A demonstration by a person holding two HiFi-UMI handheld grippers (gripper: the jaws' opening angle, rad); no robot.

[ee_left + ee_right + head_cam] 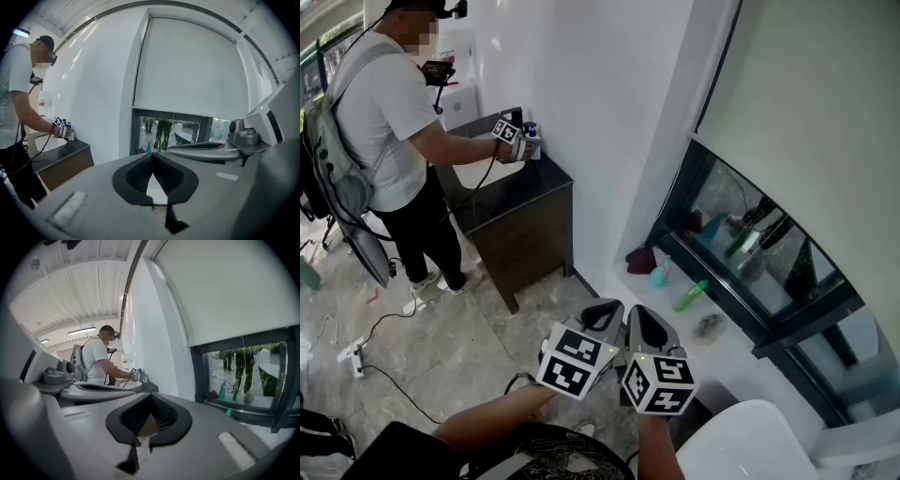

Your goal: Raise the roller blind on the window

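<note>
Two claws are hanging side by side low in the head view, close together, both pointing toward the wall beneath the window (pixel 750 246)

Left claw (pixel 602 311): jaws are pressing together, tips meeting, nothing sitting between them; its own view (pixel 152 160) is showing the same

Right claw (pixel 643 321): jaws are likewise pressing together and pinching nothing; its own view (pixel 150 401) is agreeing

Roller blind (pixel 806 122) is hanging well above and to the right of both claws, apart from them. It is covering most of the window and leaving one strip of glass bare along the bottom. Left gripper view is showing the blind (pixel 187 70) facing straight on, with the bare glass (pixel 178 132) under its lower edge. Right gripper view is showing the blind (pixel 234 287) at the upper right, with glass (pixel 243 373) below

White sill (pixel 675 319) is carrying a green bottle (pixel 691 295) lying down, a teal spray bottle (pixel 661 274) standing, and a dark red item (pixel 641 260) near the corner

Another person (pixel 389 122) is standing at the upper left, holding a gripper (pixel 514 139) over the surface of a dark cabinet (pixel 525 220)
</note>
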